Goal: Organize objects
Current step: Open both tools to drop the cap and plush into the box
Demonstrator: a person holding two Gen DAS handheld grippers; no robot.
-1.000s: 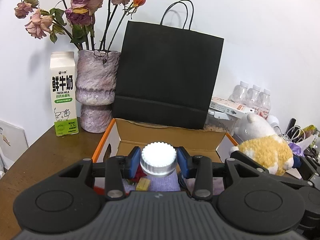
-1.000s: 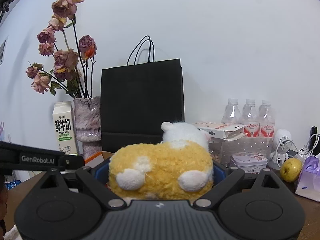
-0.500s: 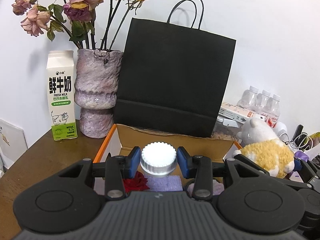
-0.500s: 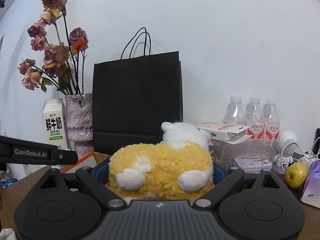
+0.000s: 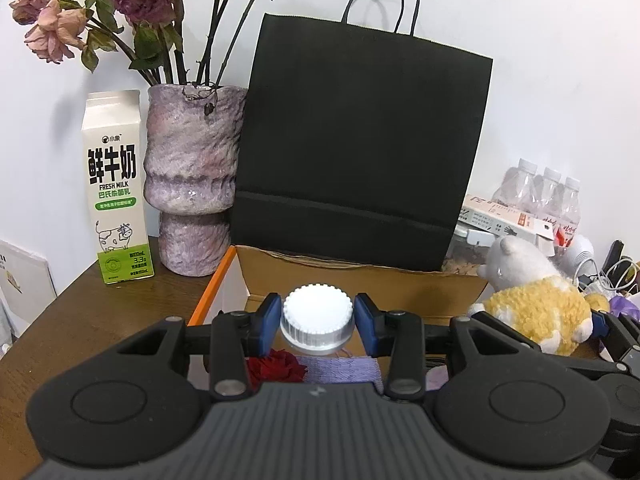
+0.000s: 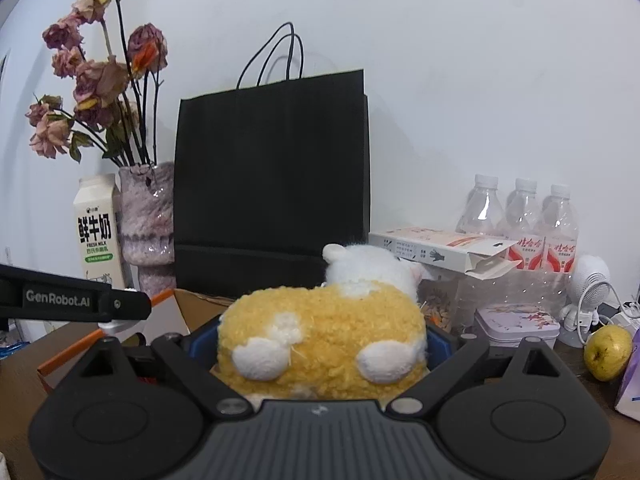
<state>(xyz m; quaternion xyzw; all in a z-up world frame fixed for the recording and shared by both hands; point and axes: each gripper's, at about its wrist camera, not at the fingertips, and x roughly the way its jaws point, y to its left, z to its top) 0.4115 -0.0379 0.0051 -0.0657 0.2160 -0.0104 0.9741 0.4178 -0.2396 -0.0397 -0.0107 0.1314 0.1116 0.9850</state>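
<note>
A cardboard box (image 5: 360, 280) sits open on the table (image 5: 80, 320), directly in front of a paper bag (image 5: 360, 140) standing against the wall. Left of the bag stands a vase (image 5: 192, 176) of dried roses (image 5: 56, 28), with a milk carton (image 5: 116, 188) just to its left. Right of the bag, three water bottles (image 6: 520, 216) line up behind a flat carton (image 6: 436, 250). A pear (image 6: 608, 352) lies far right.

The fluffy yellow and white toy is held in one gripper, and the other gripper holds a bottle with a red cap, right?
Not quite. In the left wrist view the bottle's ridged cap is white, not red. The fluffy yellow and white plush toy is indeed held, in the right gripper.
</note>
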